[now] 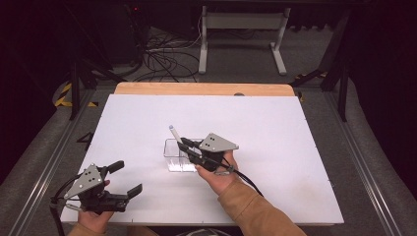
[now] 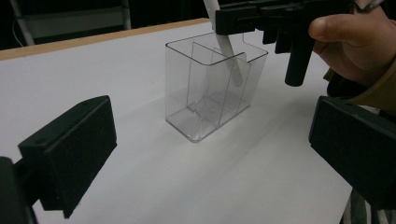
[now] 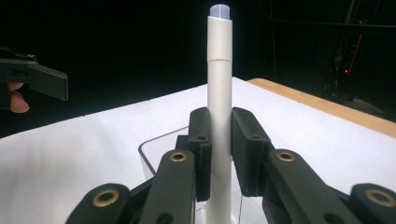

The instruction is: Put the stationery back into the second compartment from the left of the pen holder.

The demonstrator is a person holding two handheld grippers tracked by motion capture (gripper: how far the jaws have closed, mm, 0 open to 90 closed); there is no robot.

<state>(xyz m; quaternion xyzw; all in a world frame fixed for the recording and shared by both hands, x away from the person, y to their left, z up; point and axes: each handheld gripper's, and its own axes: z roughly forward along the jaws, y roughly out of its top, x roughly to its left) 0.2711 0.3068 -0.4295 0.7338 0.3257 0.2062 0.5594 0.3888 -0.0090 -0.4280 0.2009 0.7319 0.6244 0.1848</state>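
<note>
I am clenching my right claw (image 3: 219, 154) on the white pen (image 3: 219, 84), its long axis near upright, its lower end dipping into the clear organizer (image 2: 212, 93) directly beneath on the table (image 1: 295, 147). My left claw (image 1: 125, 178) is waiting released, well apart.

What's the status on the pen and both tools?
Right tool shut on white pen, its lower end inside clear holder. Left tool open, off to the side, holding nothing. Nothing in the way on the white table.
</note>
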